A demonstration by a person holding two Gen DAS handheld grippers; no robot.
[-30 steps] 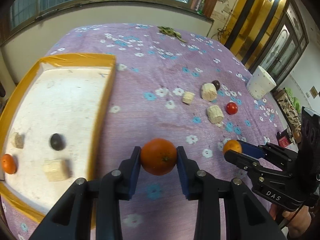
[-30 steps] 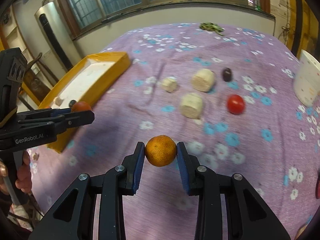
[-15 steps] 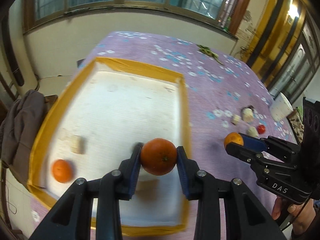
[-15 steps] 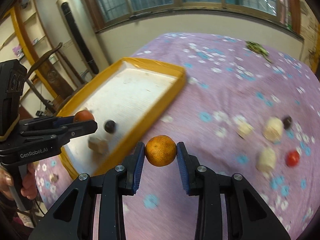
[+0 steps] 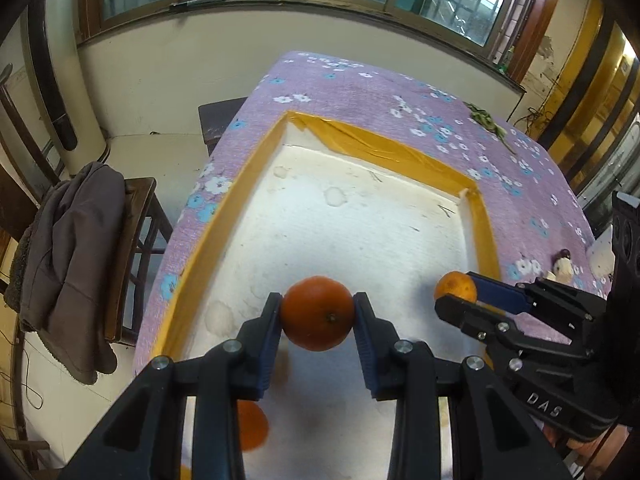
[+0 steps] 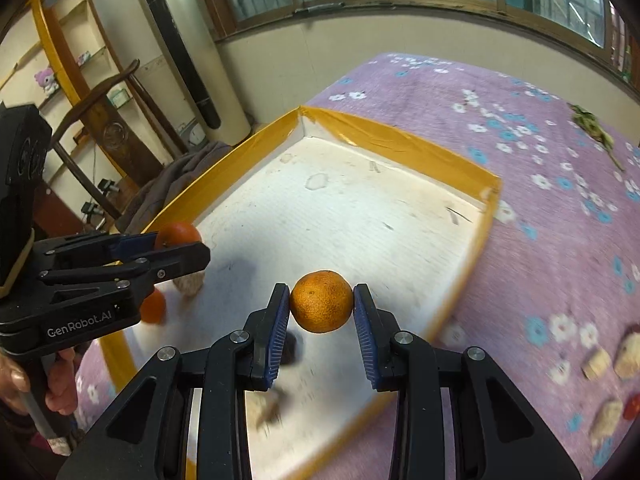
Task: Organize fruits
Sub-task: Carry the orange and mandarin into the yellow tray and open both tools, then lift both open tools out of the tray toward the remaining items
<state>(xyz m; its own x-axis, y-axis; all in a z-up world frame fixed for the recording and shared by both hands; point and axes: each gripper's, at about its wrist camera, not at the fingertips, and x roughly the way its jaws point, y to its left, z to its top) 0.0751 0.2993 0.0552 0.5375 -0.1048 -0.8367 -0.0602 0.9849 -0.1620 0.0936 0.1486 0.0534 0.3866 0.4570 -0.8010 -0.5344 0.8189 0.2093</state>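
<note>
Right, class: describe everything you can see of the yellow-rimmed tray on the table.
The tray is a shallow rectangle: white, foam-like floor, stained and scuffed, with low walls wrapped in glossy yellow tape that wrinkles at the corners. It lies flat on the purple flowered tablecloth, near the table's edge. An orange, a pale chunk and a dark fruit lie inside. Both grippers hold oranges above it, not touching it.

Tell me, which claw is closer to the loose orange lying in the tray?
Left. The left claw hangs almost directly above the loose orange in the tray; the right claw is farther off, nearer the tray's opposite edge.
</note>
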